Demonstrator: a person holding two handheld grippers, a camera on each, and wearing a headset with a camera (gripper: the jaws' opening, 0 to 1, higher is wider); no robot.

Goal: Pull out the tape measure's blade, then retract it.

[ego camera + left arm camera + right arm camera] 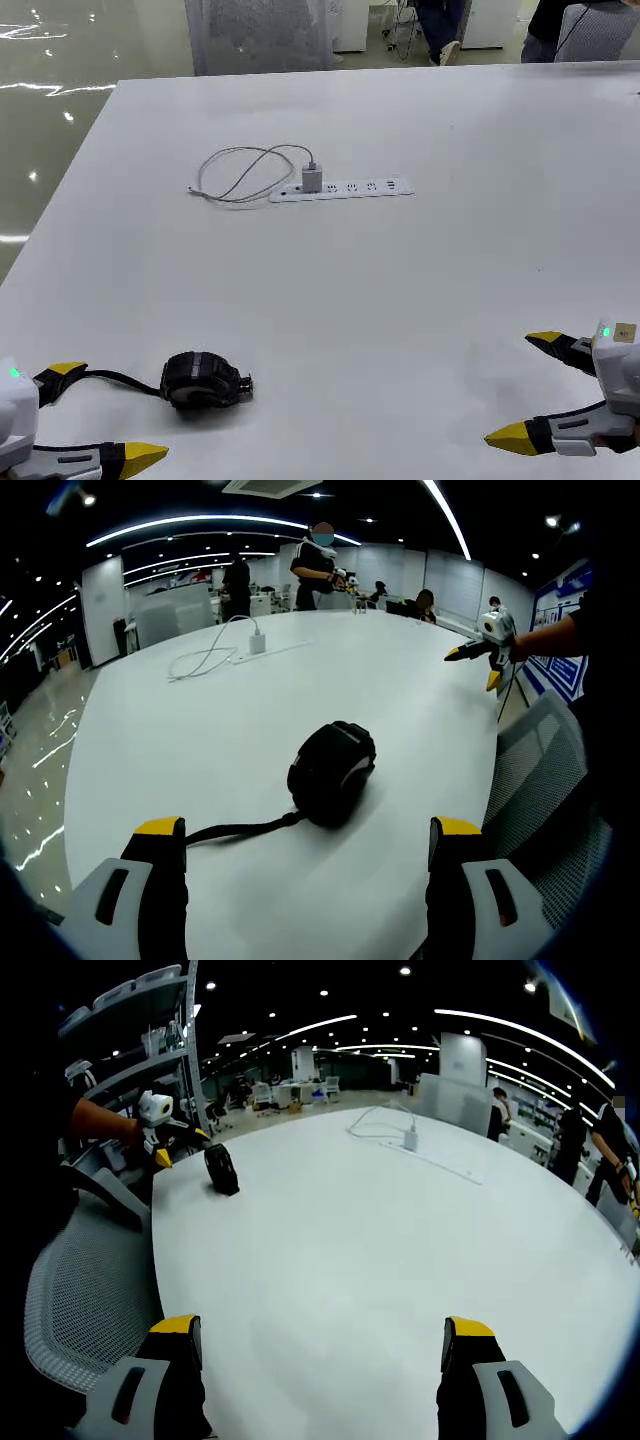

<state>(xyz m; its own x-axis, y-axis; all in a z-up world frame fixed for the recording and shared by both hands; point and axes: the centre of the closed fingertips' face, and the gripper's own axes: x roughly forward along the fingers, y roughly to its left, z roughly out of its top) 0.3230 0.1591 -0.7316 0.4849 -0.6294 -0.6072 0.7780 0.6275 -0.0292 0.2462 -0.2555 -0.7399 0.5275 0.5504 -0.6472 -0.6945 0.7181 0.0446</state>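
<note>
A black tape measure [203, 379] lies on the white table [360, 280] near its front left edge, with its black wrist strap trailing left toward my left gripper [100, 415]. That gripper stands open just behind the strap, and the case [333, 770] sits ahead of its yellow-tipped jaws, apart from them. My right gripper [535, 390] is open at the front right with nothing between its jaws [315, 1345]. From there the tape measure [222, 1170] lies far off to the left. No blade is drawn out.
A white power strip [345, 188] with a plugged-in charger [312, 178] and a looped white cable [245, 175] lies mid-table. A grey mesh chair [80, 1290] stands by the table's near edge. People stand and sit beyond the far edge.
</note>
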